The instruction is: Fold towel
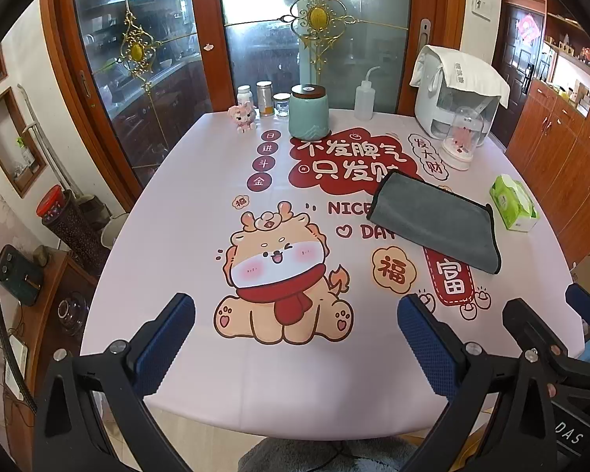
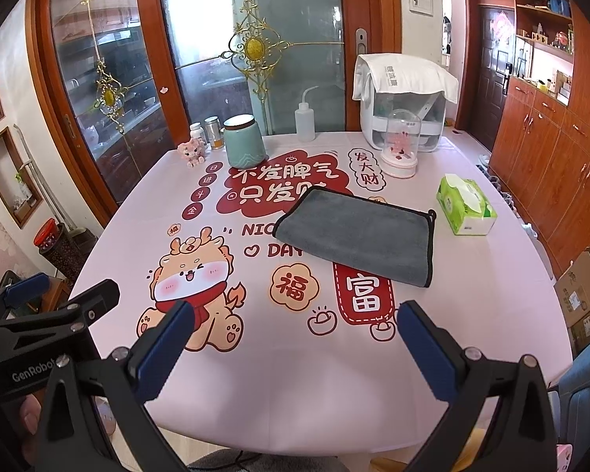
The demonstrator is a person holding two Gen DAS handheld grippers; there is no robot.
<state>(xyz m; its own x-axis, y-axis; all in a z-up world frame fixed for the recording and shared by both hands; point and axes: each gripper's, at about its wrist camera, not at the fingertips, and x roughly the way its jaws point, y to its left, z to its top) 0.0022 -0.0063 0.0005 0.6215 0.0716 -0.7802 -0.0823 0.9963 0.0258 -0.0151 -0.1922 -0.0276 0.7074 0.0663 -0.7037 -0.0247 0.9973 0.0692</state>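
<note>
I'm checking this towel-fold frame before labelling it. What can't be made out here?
- Towel: both views show only its top layer; how many layers lie under it is hidden by the towel itself.
- White appliance: its top is covered by a white cloth in both views.
- Table: the near edge is hidden behind the open left gripper and right gripper.

Bright daylight through frosted glass door panels [image 1: 255, 19], upper pane blown out; pink-clothed bench [image 2: 279, 385] evenly lit, shadows faint; fisheye edges bowed, corners vignetted black
</note>
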